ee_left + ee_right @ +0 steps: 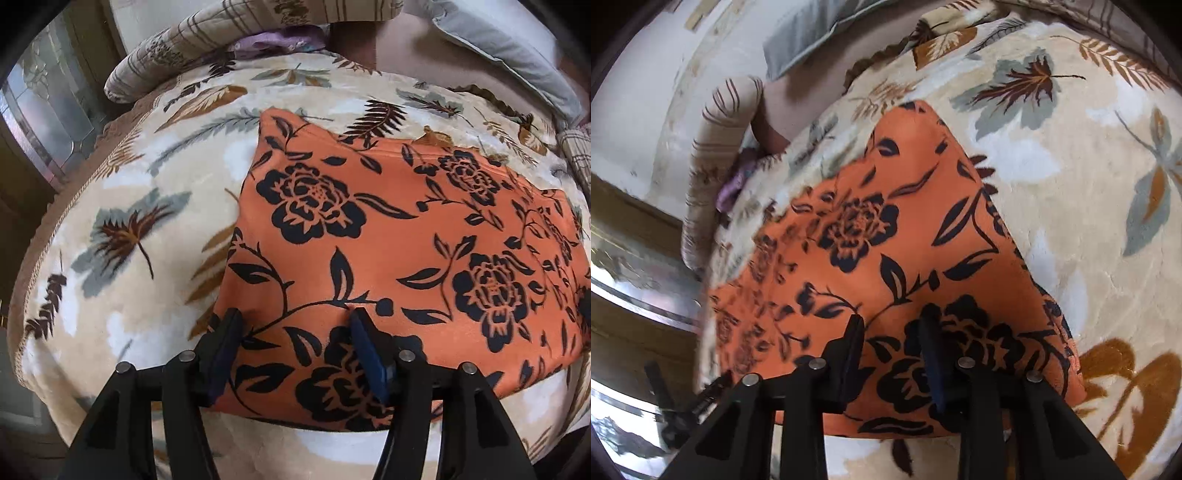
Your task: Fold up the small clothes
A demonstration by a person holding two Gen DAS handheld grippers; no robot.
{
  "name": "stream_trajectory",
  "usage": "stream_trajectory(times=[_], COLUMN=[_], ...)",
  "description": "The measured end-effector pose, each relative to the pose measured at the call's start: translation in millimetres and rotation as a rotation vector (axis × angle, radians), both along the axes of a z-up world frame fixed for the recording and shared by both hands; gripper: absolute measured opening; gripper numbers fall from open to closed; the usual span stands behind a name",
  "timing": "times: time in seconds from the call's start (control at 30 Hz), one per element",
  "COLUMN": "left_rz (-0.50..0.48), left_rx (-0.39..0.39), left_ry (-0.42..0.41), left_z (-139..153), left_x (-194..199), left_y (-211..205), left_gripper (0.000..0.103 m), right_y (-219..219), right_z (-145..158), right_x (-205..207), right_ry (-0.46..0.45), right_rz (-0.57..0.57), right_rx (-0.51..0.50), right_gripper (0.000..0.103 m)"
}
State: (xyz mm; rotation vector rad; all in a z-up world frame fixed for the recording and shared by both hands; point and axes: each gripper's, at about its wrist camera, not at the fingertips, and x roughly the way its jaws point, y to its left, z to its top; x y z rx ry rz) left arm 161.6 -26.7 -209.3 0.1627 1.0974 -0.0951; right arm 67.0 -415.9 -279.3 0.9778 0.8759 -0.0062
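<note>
Left gripper (295,317): nearest thing in its own view; jaws stand apart over the near left part of the cloth, nothing pinched between the blue pads (364,350); tips look to hover at or just above the fabric, contact not certain

Right gripper (892,325): jaws apart too, narrower gap than the left; they straddle a black flower near the cloth's near edge; no fold of fabric caught between them, so empty as far as shown

Cloth (388,229): orange garment with black flower print, lying flat on the blanket, near edge just ahead of both tools; outline reads as a tidy block with straight left and near edges, so probably already folded at least once

Cloth corner (916,110): in the right view the far end narrows to a point; right edge shows a darker seam or layered hem

Why so placed: one tool over each near end suits either pressing the fold flat or taking both near corners for another fold; which of the two, cannot tell

Blanket (122,266): cream plush with leaf print, covers the bed and serves as work surface

Far side: striped pillow (192,40) at the blanket's far left edge, a bit of purple fabric (273,40) tucked beside it, grey pillow (506,40) off to the right, all well apart from the cloth
</note>
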Motion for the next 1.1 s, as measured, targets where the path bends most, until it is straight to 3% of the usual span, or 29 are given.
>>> stream_trajectory(times=[0.17, 0.23, 0.3, 0.4, 0.6, 0.67, 0.73, 0.9, 1.03, 1.07, 1.1], left_rz=[0.009, 0.022, 0.048, 0.104, 0.138, 0.176, 0.182, 0.135, 0.054, 0.03, -0.007], left_rx=[-0.05, -0.038, -0.034, -0.029, -0.064, -0.077, -0.083, -0.029, -0.035, -0.041, -0.052], left_ry=[-0.047, -0.03, -0.012, 0.01, 0.064, 0.106, 0.068, 0.043, -0.051, -0.066, -0.083], left_z=[18.9, 16.8, 13.5, 8.3, -7.0, -24.8, -28.5, -13.6, 18.3, 23.8, 30.1], left_x=[10.7, 27.4, 47.9, 79.5, 138.5, 151.0, 150.7, 130.9, 87.9, 76.8, 59.1], left_y=[2.5, 3.1, 5.2, 10.1, 4.9, 9.2, 10.9, 5.4, -2.7, -6.2, -12.6], left_gripper=[0.062, 0.062, 0.062, 0.062, 0.062, 0.071, 0.079, 0.079, 0.078, 0.078, 0.078], right_y=[27.9, 44.6, 63.7, 72.7, 55.9, 54.9, 57.8, 52.8, 45.0, 39.8, 35.7], right_z=[25.2, 26.2, 13.1, 16.2, 4.5, 1.0, 0.4, 1.4, 3.4, 5.0, 6.3], right_x=[9.1, 19.3, 32.8, 36.7, 37.4, 39.4, 41.4, 38.8, 36.5, 32.3, 27.8], right_ry=[-0.122, -0.105, -0.021, -0.018, -0.015, -0.015, -0.018, -0.022, -0.042, -0.064, -0.08], right_rz=[0.078, 0.141, 0.221, 0.228, 0.195, 0.194, 0.197, 0.191, 0.156, 0.141, 0.124], right_rx=[-0.044, -0.054, -0.06, -0.124, -0.008, 0.005, 0.007, 0.021, 0.073, 0.09, 0.106], right_gripper=[0.037, 0.037, 0.038, 0.038, 0.037, 0.037, 0.037, 0.037, 0.038, 0.047, 0.064])
